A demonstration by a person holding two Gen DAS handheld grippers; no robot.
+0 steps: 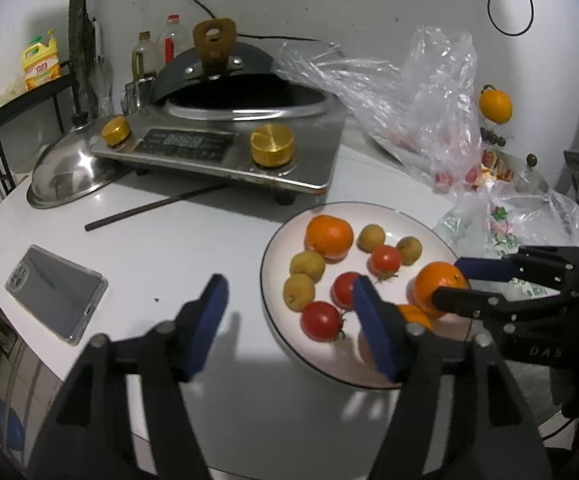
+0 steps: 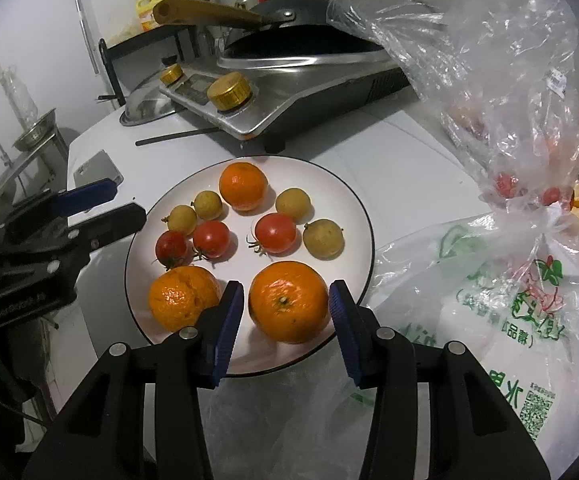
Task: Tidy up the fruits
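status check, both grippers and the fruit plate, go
Left gripper open, empty, at plate edge. Right gripper astride large orange mandarin, grip unconfirmed. Round white black-rimmed plate holds mandarins, tomatoes, small yellow fruits. Printed plastic bag crowds the right.

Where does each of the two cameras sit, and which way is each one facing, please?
Left wrist: rides the left tongs, open, empty, looking down over the plate's near-left edge toward the cooker; the right tongs enter from the right.
Right wrist: rides the right tongs, looking down across the plate, jaws either side of an orange with gaps showing; the left tongs show at left.
Shared: plate, fruit, cooker, phone, plastic bags.
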